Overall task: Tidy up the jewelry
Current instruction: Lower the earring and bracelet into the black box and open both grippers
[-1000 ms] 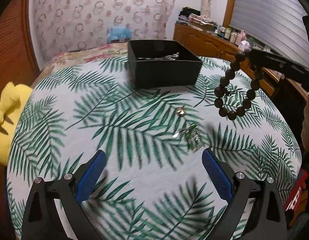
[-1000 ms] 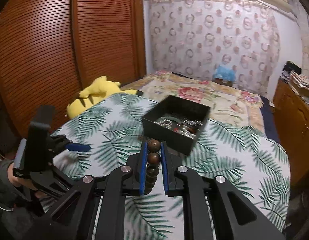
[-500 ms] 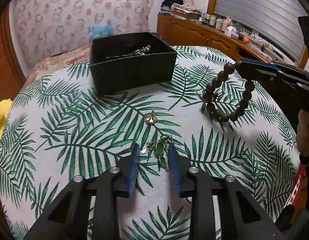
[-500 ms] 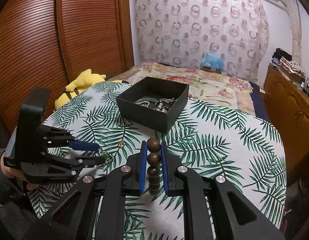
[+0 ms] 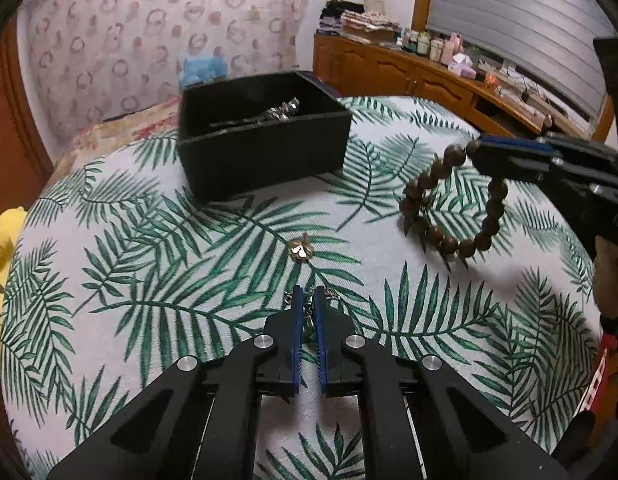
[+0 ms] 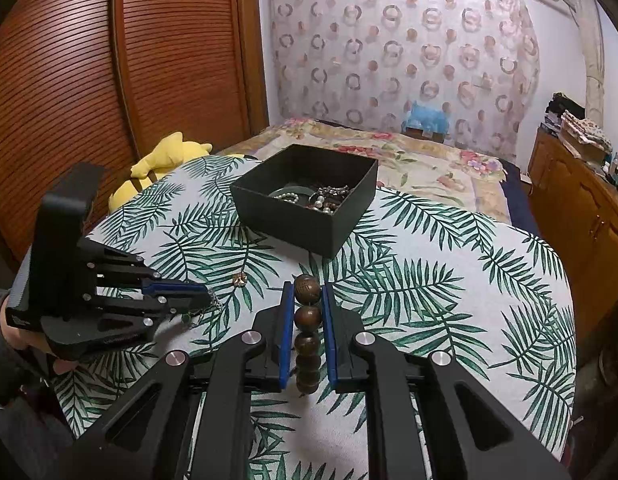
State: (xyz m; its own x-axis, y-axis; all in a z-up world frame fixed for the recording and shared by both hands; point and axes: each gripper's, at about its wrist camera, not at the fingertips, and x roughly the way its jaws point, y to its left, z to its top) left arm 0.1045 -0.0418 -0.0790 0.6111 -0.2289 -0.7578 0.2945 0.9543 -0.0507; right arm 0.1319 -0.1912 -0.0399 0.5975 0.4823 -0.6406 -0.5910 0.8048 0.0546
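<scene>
Leaf-print tabletop [image 6: 449,320] fills the frame; black box [image 6: 305,216], upper centre, holds jewelry. Right tool [image 6: 305,300], lower centre, clamps a wooden bead bracelet [image 5: 449,204]. Left tool [image 5: 305,300], lower centre, is closed on a chain necklace [image 5: 309,322]. Small gold charm [image 5: 300,251] lies mid-frame.

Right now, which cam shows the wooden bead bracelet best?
Left wrist: the whole loop of the wooden bead bracelet shows, hanging from the right tongs above the tablecloth. Right wrist shows only a few beads stacked between its fingers.
</scene>
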